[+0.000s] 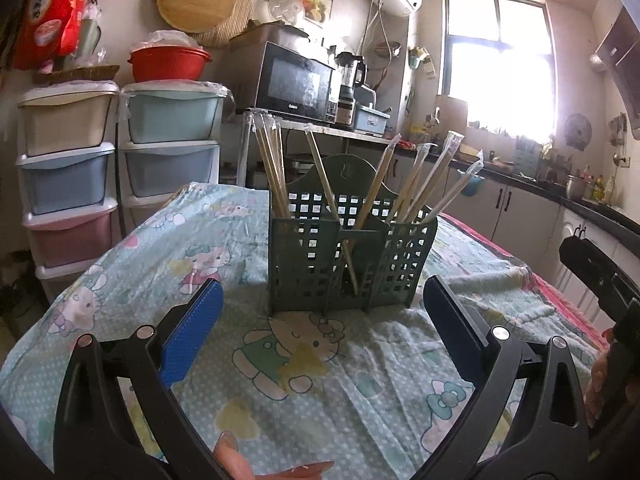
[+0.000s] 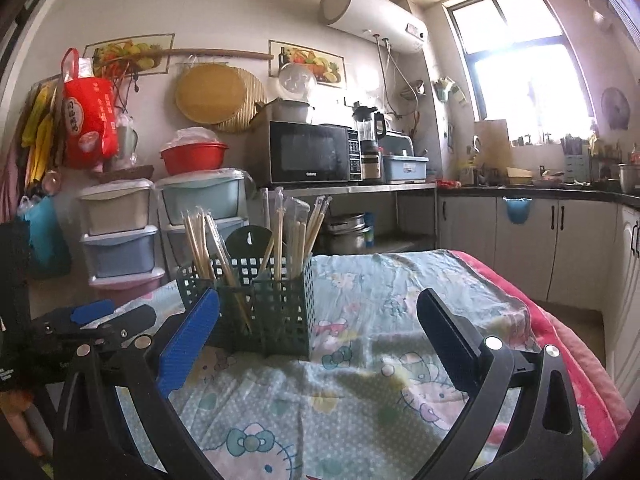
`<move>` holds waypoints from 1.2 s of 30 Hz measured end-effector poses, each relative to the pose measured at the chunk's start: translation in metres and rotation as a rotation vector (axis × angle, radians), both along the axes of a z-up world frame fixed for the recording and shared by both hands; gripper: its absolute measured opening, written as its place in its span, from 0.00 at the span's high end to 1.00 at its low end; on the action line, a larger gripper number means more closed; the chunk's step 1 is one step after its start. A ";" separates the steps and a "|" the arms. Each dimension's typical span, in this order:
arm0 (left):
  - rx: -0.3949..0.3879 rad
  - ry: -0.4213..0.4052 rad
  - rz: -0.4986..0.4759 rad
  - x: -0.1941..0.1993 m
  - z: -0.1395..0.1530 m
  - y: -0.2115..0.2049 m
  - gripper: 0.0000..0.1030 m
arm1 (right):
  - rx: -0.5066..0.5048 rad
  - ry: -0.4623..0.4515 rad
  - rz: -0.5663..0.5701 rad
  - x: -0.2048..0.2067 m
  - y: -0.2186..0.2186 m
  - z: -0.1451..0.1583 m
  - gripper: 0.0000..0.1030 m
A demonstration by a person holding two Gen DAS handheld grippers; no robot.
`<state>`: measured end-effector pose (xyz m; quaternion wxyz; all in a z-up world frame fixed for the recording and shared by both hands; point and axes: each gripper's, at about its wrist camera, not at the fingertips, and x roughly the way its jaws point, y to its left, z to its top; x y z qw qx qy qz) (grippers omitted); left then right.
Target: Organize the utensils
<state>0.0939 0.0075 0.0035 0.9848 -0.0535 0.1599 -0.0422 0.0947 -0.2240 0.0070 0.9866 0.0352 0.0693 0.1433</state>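
Utensil holder on the covered table, ahead of both my grippers.

From my left gripper (image 1: pixel 320 320) the utensil holder (image 1: pixel 352 260) stands straight ahead on the tablecloth (image 1: pixel 320 392), wrapped chopsticks (image 1: pixel 424 184) upright in its compartments; my right gripper (image 2: pixel 318 334) sits to its right, with the holder ahead and to the left; behind the table, stacked drawers (image 1: pixel 68 176) lie left, a microwave (image 1: pixel 296 84) on a shelf centre, a counter (image 1: pixel 560 196) right.

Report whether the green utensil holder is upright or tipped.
Upright: the green perforated plastic holder stands flat on the patterned cloth, wrapped chopsticks sticking up.
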 end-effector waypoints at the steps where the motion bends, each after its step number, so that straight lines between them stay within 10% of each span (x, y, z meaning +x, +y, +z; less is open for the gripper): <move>1: -0.002 0.000 -0.001 0.000 -0.001 0.000 0.10 | -0.003 0.003 -0.003 0.000 0.001 -0.003 0.06; 36: -0.014 -0.004 -0.001 -0.001 -0.002 0.004 0.10 | -0.025 0.033 0.004 0.002 0.007 -0.008 0.06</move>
